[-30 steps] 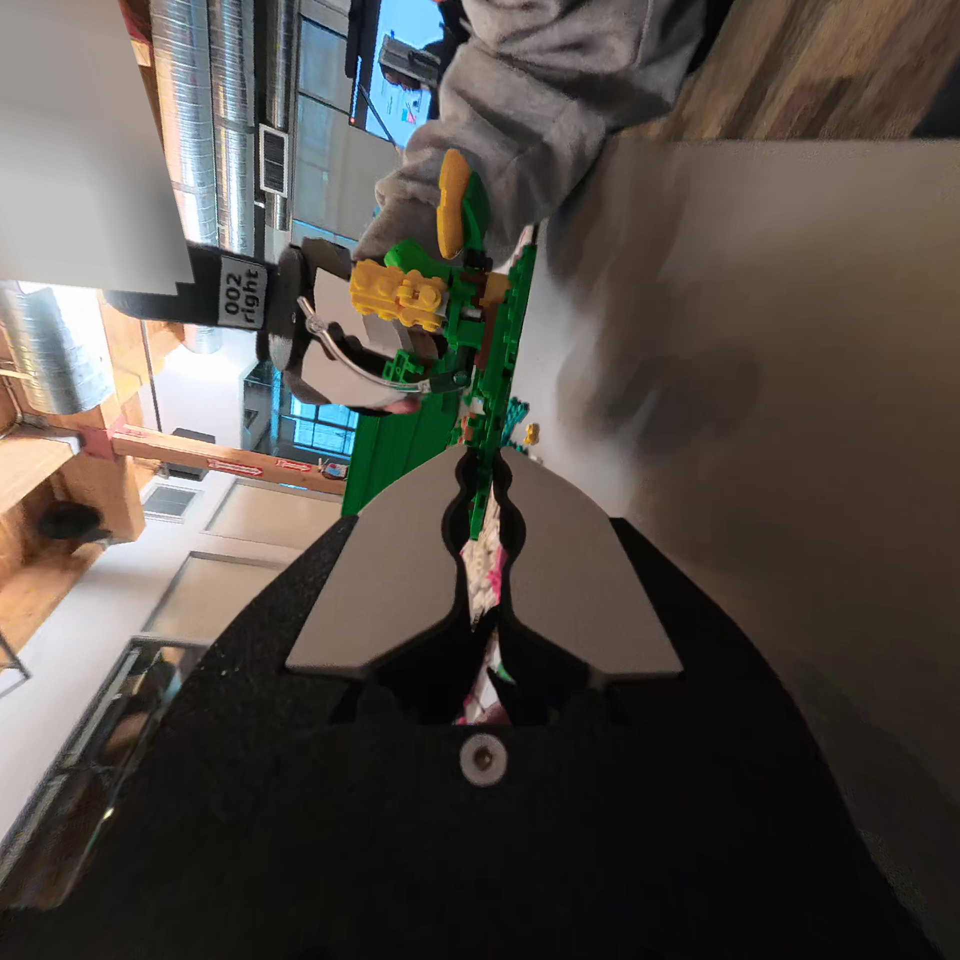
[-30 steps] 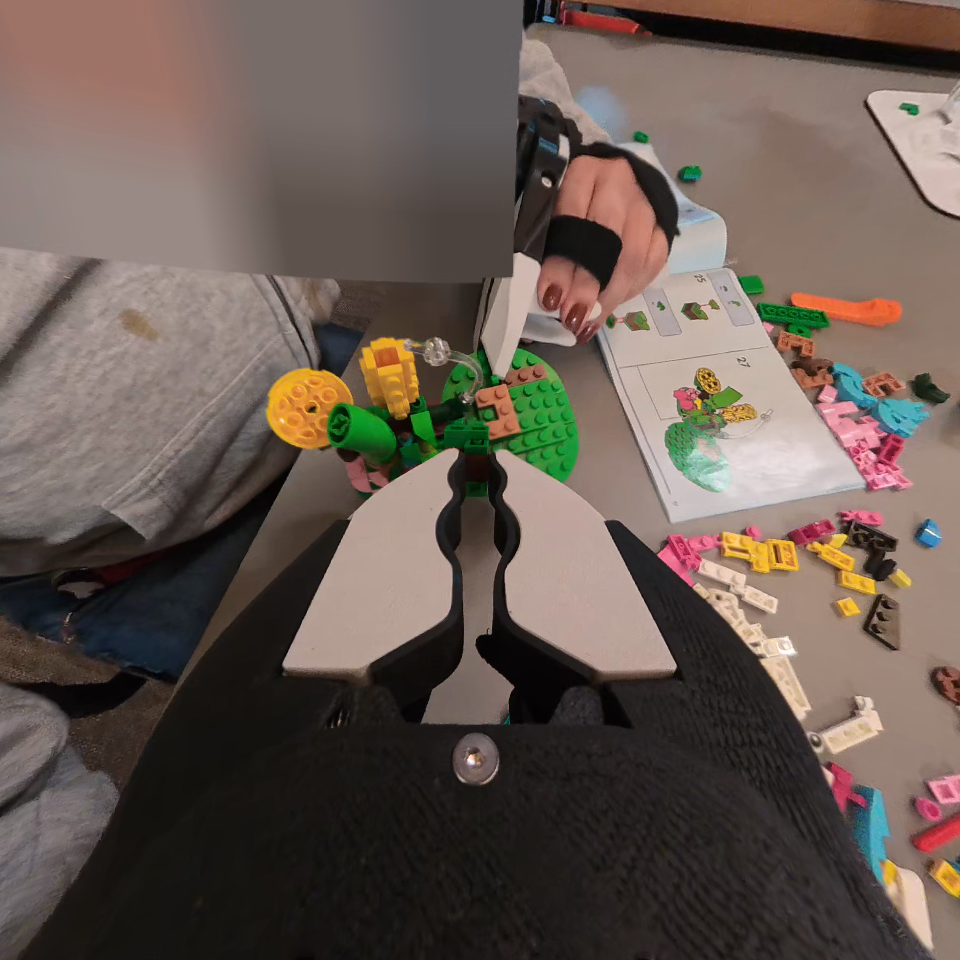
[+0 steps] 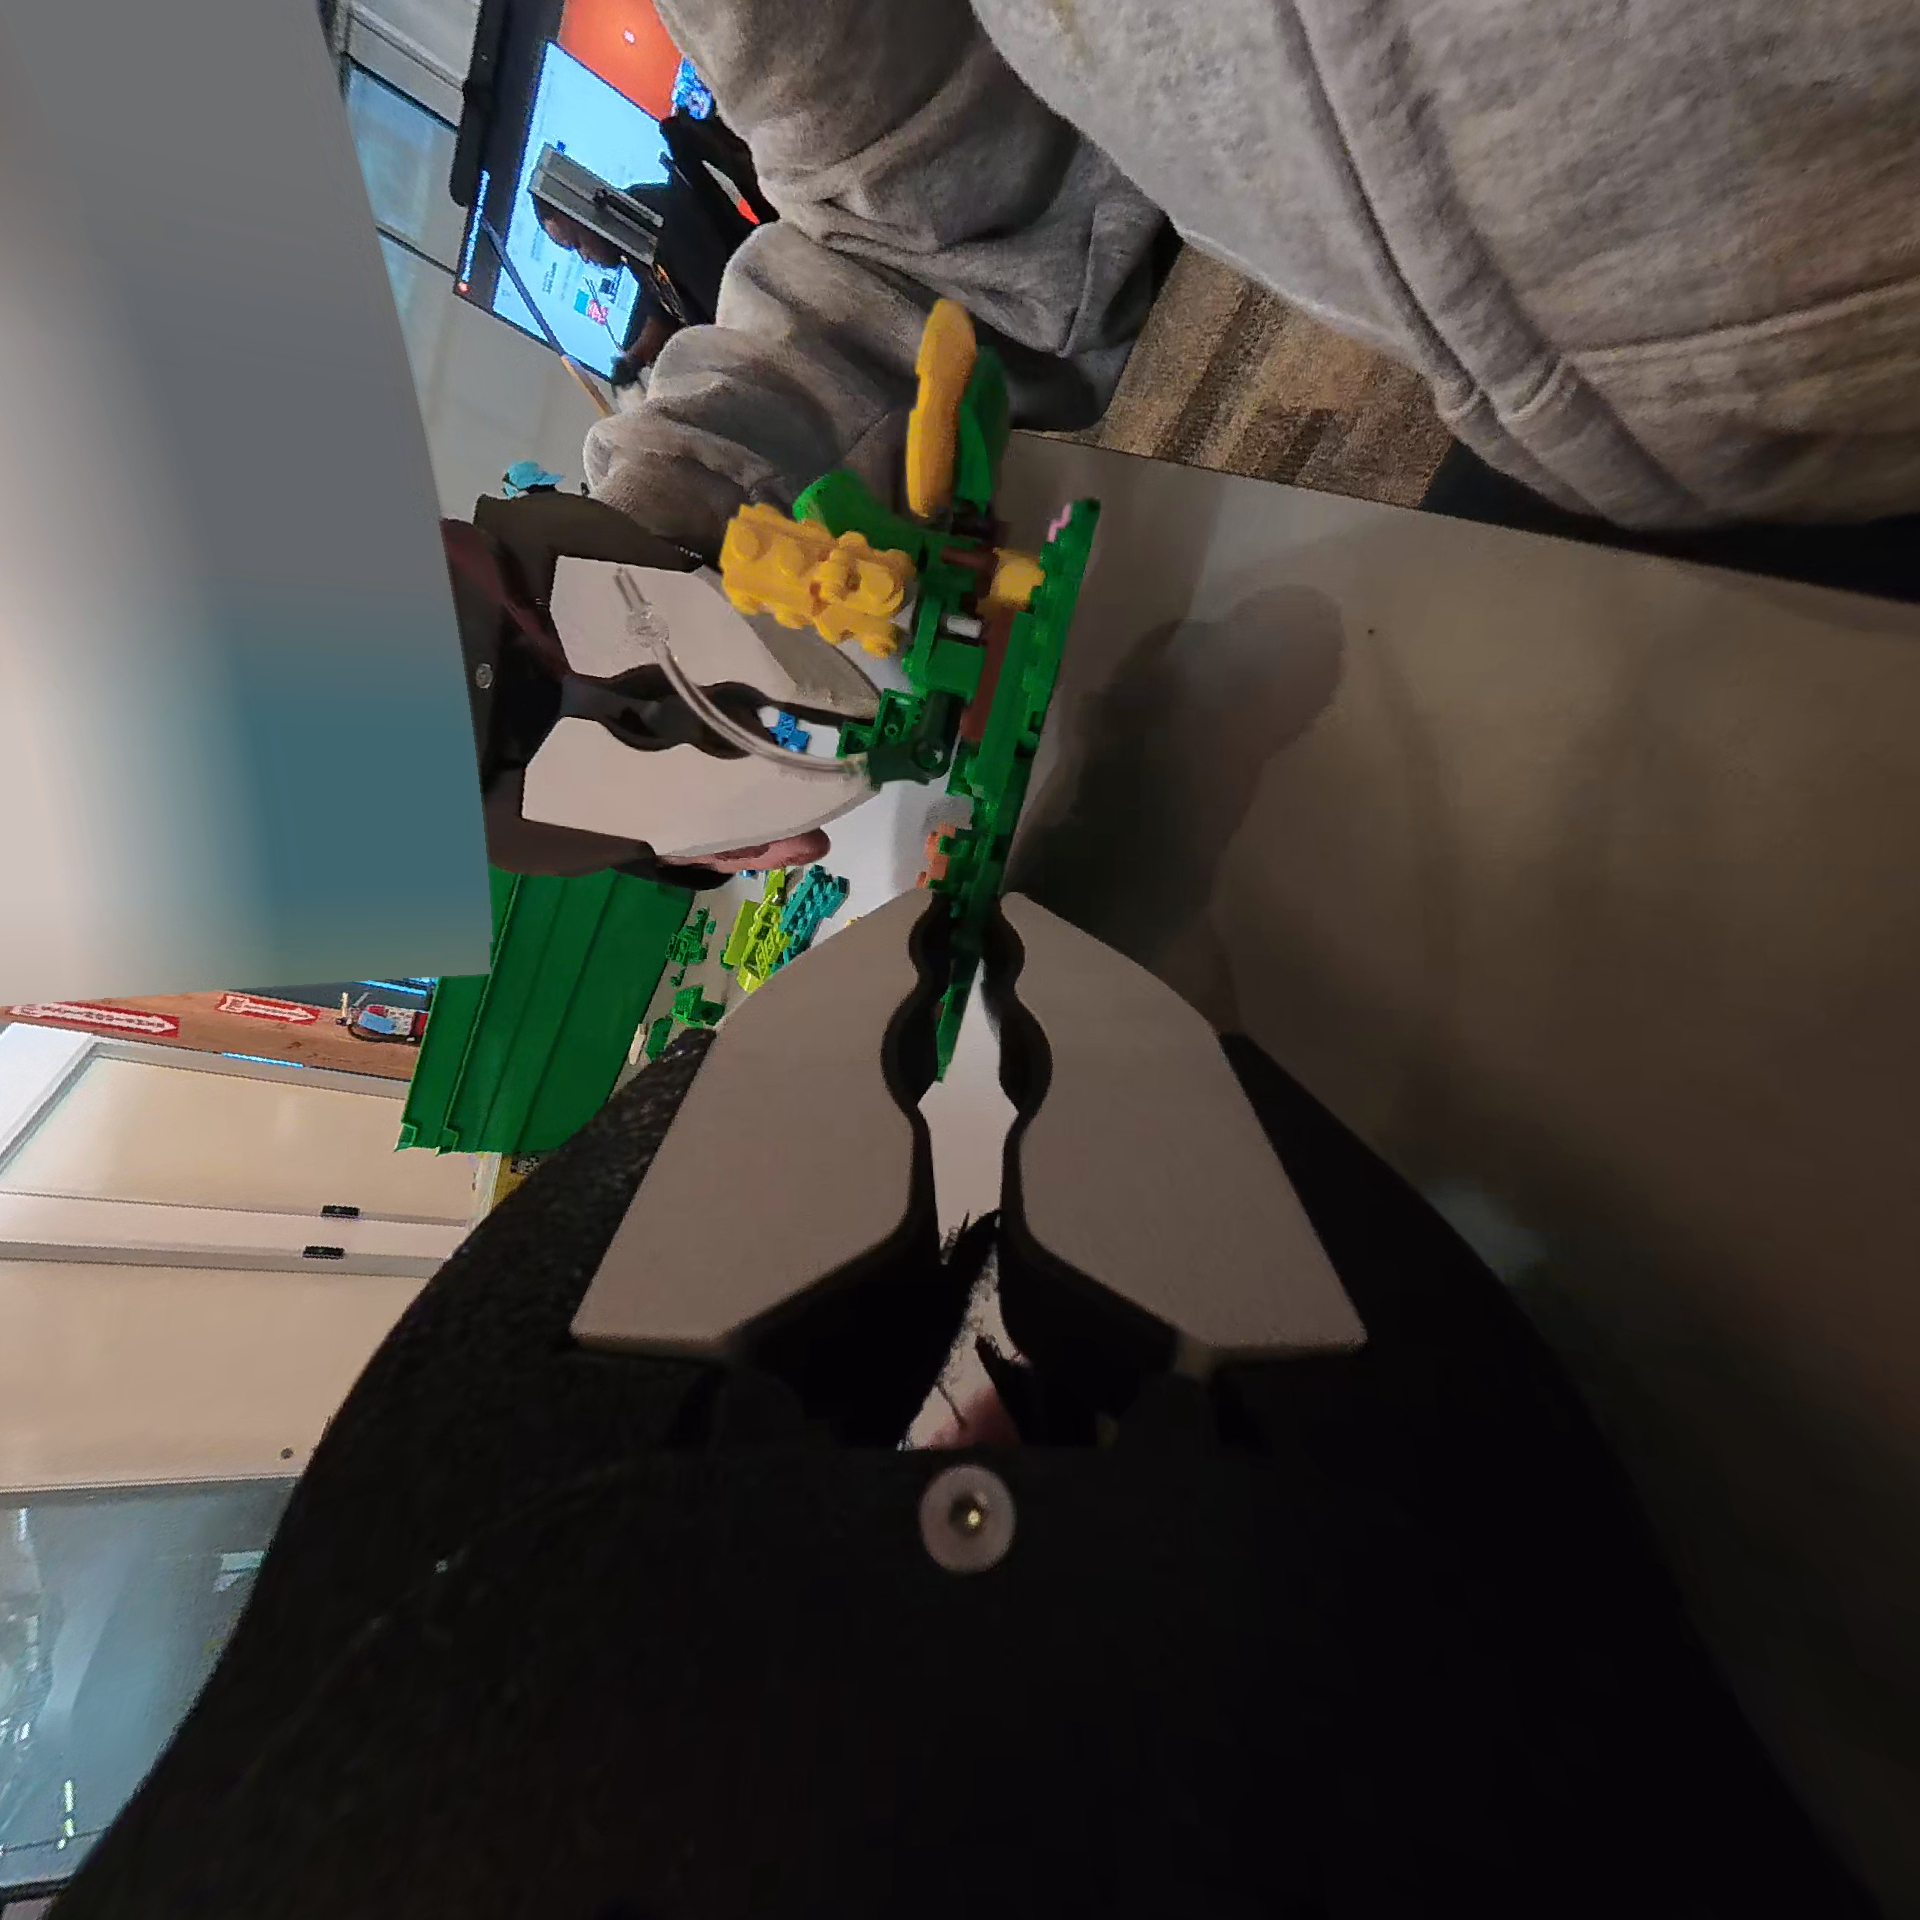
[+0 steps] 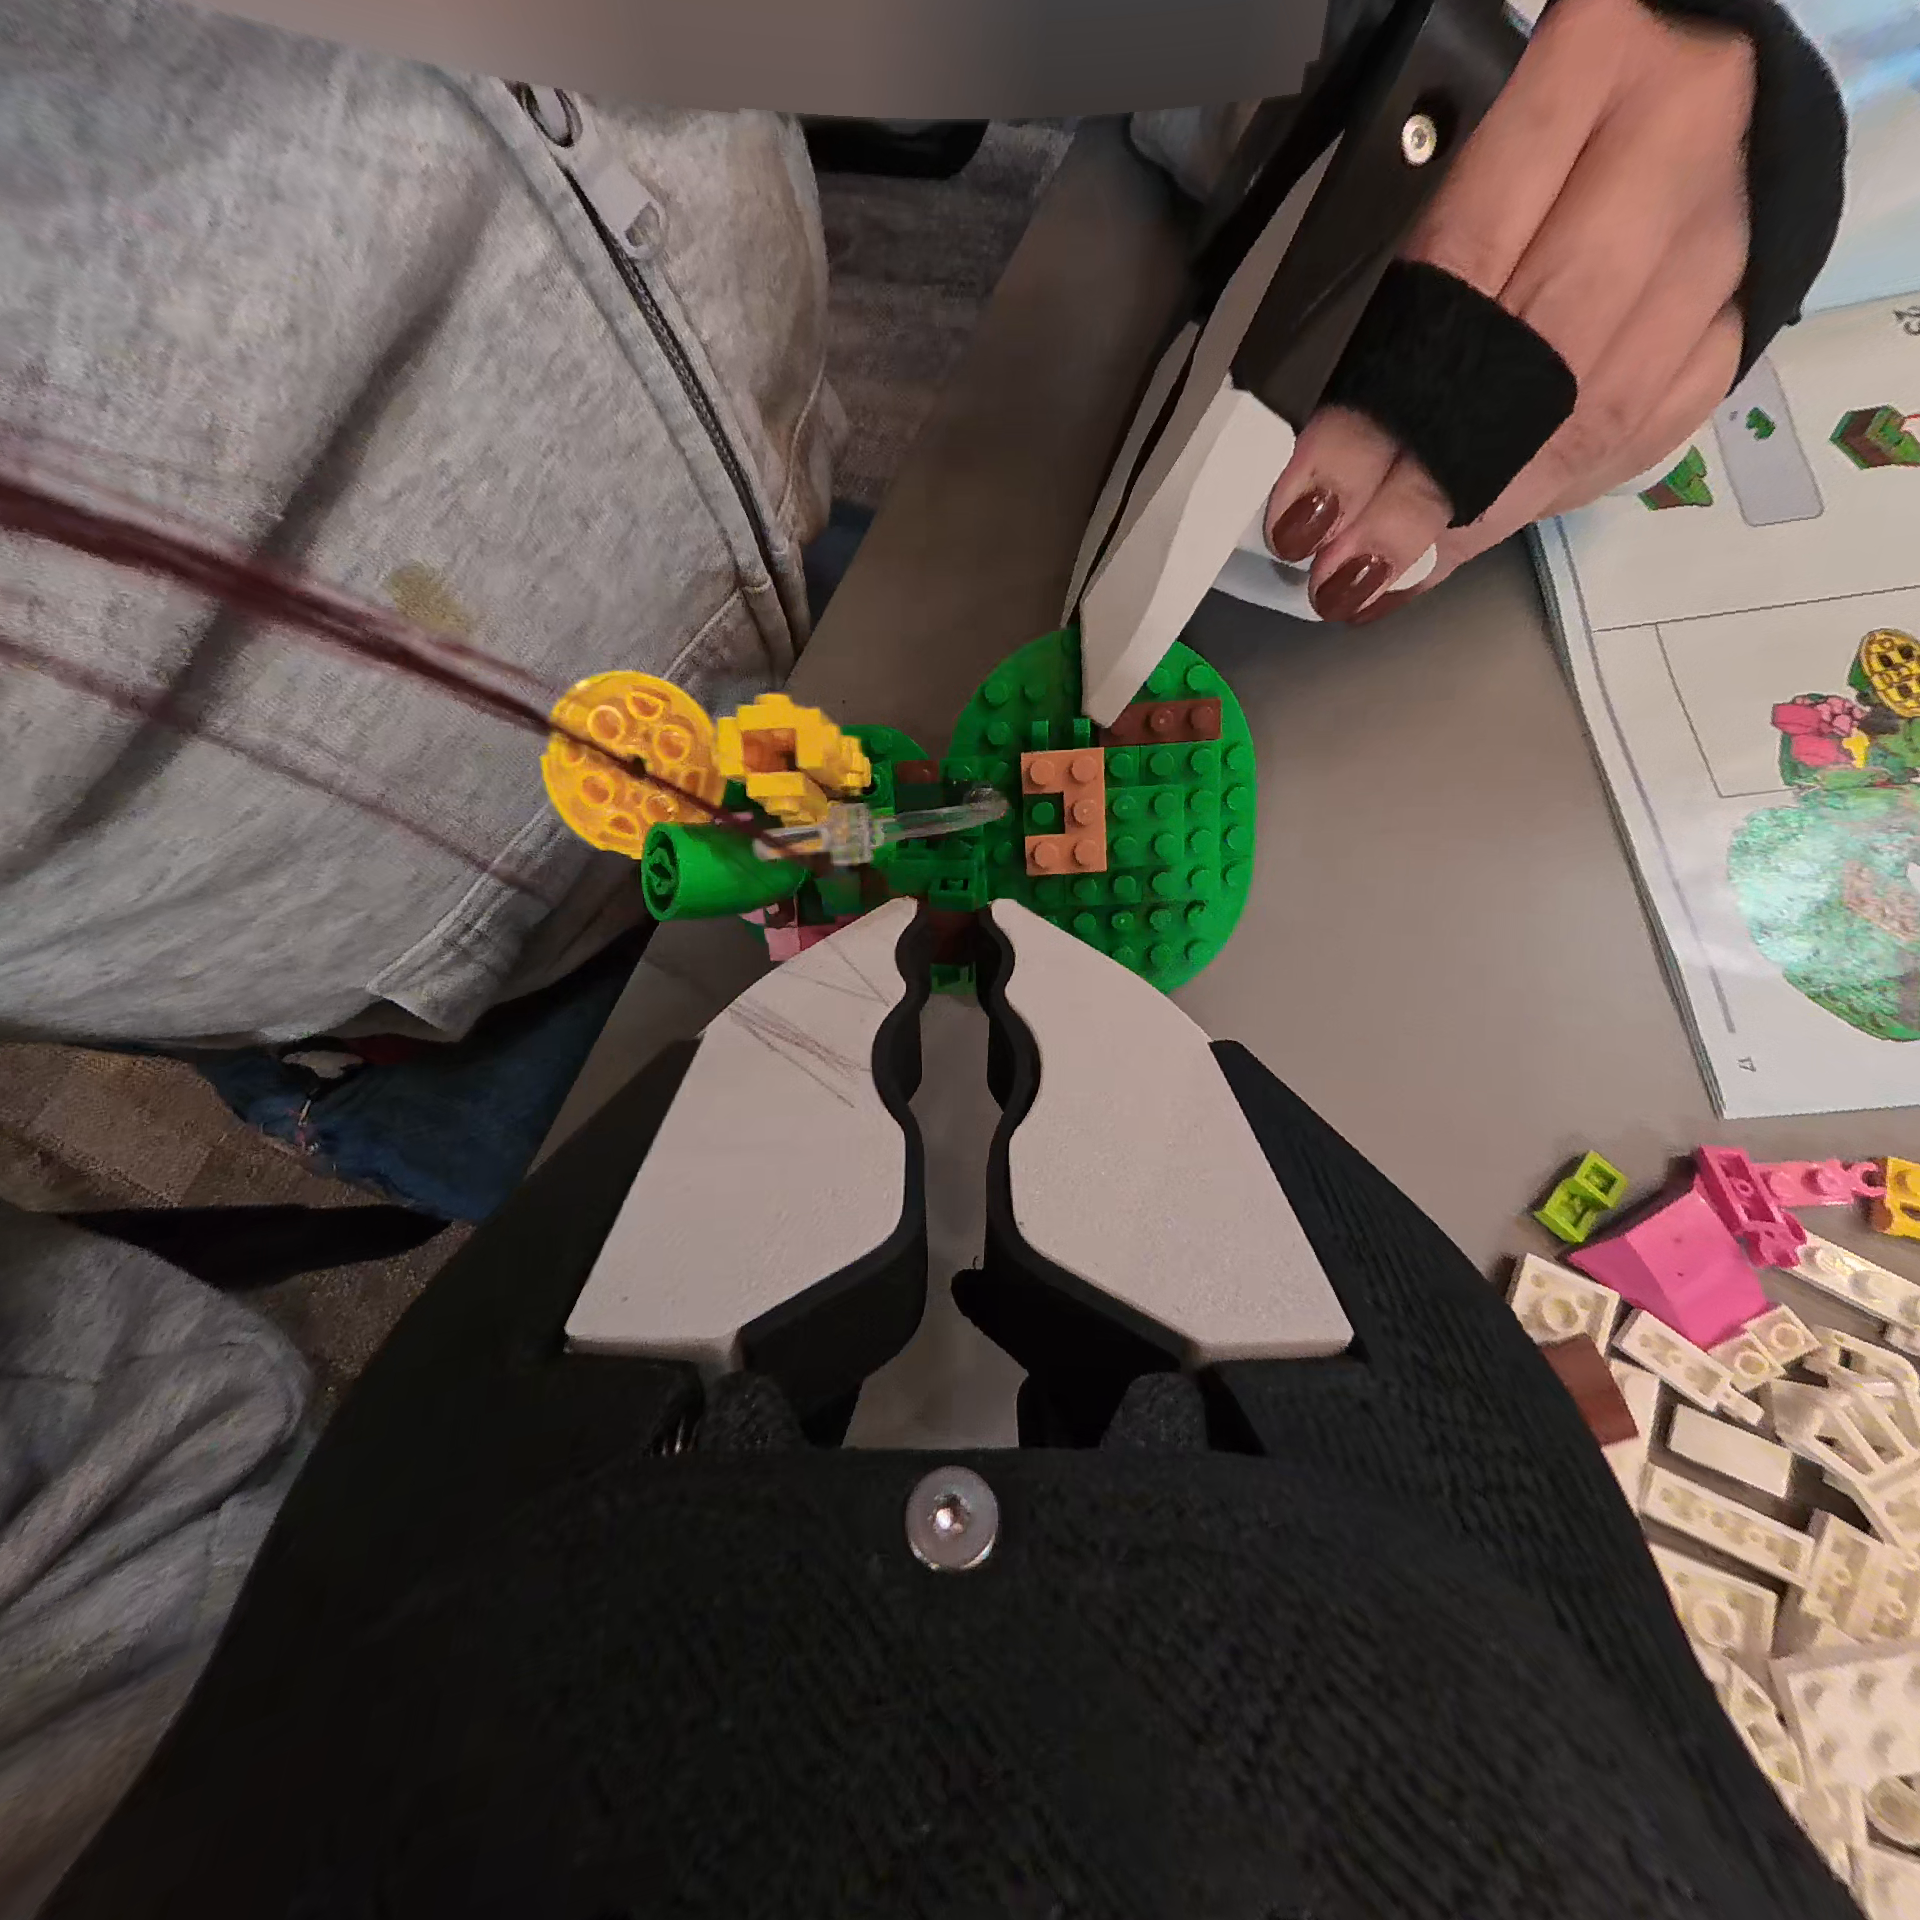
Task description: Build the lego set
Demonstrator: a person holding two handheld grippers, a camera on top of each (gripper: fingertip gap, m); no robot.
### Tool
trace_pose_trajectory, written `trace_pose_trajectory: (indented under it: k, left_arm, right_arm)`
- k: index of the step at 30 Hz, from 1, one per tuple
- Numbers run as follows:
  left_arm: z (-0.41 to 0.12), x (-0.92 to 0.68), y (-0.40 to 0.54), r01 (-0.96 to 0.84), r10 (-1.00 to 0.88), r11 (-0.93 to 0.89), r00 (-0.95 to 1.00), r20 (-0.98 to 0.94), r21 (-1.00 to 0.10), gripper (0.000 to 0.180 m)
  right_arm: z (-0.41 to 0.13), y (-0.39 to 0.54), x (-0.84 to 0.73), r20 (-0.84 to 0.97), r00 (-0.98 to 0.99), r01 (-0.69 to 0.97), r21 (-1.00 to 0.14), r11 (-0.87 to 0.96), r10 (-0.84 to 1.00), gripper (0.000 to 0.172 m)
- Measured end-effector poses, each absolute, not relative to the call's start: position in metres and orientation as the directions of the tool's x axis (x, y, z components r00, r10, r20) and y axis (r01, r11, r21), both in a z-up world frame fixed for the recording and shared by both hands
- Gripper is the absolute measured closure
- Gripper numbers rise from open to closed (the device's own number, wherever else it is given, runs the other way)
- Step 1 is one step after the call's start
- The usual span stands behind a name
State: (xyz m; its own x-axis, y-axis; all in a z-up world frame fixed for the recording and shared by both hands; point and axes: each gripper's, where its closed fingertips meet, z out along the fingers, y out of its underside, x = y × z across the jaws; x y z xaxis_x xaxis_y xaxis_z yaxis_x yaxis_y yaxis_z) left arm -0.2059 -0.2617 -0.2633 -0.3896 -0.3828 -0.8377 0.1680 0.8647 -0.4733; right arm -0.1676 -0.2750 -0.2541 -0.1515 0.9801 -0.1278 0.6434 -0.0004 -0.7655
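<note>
1. The left gripper (image 3: pixel 961 914) is clamping the rim of the green plate (image 4: pixel 1174 831); its fingers stand nearly closed, with the thin studded edge (image 3: pixel 971 935) running between the wavy black pads, and from the right wrist view its pale fingertip (image 4: pixel 1127 665) is resting on the plate's far rim.
2. The right gripper (image 4: pixel 951 914) is sitting almost closed at the plate's near edge, its fingertips around a small green-and-brown brick stack; whether the pads are pressing on it I cannot tell.
3. The plate is lying at the edge of the grey table (image 4: pixel 1403 831), round and knobbly, carrying tan (image 4: pixel 1065 800) and brown bricks.
4. Beside them a clear curved rod (image 4: pixel 914 826), a glossy green cone (image 4: pixel 707 868), a blocky yellow flower (image 4: pixel 795 753) and a translucent yellow disc (image 4: pixel 623 764) are rising from the model.
5. A booklet (image 4: pixel 1766 779) is lying to the right, and loose white and pink bricks (image 4: pixel 1714 1351) are lying nearer.
</note>
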Motion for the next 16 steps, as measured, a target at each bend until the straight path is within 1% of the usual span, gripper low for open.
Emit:
trace_pose_trajectory:
  k: [4,8,13,16]
  left_arm:
    - [-0.2625,-0.2058,-0.2603,0.164,-0.401,0.854,-0.399,-0.825,-0.494,0.175]
    - [-0.2635,-0.2057,-0.2597,0.168,-0.382,0.865,-0.389,-0.838,-0.473,0.175]
    - [-0.2631,-0.2060,-0.2591,0.163,-0.388,0.862,-0.396,-0.832,-0.480,0.174]
    - [-0.2611,-0.2054,-0.2577,0.145,-0.427,0.842,-0.410,-0.806,-0.520,0.174]
  right_arm:
    - [-0.2595,-0.2743,-0.1687,-0.124,-0.144,0.664,-0.748,0.002,0.982,0.166]
    - [-0.2621,-0.2746,-0.1692,-0.134,-0.145,0.667,-0.745,-0.004,0.980,0.166]
    - [-0.2638,-0.2748,-0.1703,-0.145,-0.148,0.661,-0.750,-0.011,0.978,0.166]
    - [-0.2621,-0.2741,-0.1701,-0.112,-0.140,0.670,-0.742,0.011,0.984,0.166]
